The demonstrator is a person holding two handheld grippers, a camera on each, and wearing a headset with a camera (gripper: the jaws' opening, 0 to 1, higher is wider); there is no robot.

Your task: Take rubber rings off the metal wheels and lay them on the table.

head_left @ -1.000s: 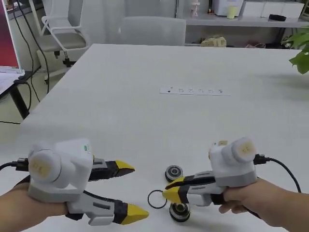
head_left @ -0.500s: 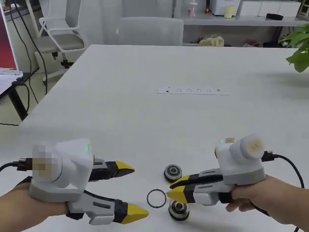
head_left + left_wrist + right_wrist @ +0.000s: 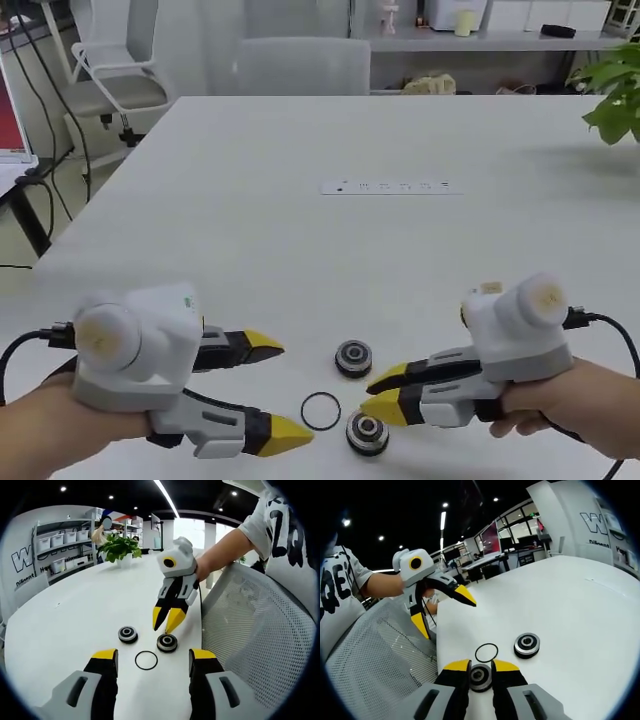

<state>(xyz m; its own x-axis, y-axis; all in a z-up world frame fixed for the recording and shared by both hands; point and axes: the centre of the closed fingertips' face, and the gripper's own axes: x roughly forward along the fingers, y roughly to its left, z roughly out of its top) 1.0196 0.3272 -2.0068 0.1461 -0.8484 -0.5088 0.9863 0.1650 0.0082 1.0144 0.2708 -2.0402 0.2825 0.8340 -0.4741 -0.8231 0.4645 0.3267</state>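
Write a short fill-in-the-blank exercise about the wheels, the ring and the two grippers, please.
The rubber ring lying loose on the table is ___ in colour.
The metal wheels on the table number ___.
The jaws of the left gripper are not shut but ___.
In the right gripper view, the near wheel shows between the two ___ of the right gripper.
Missing words: black, two, open, jaws.

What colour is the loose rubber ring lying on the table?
Black. The rubber ring shows best in the left gripper view.
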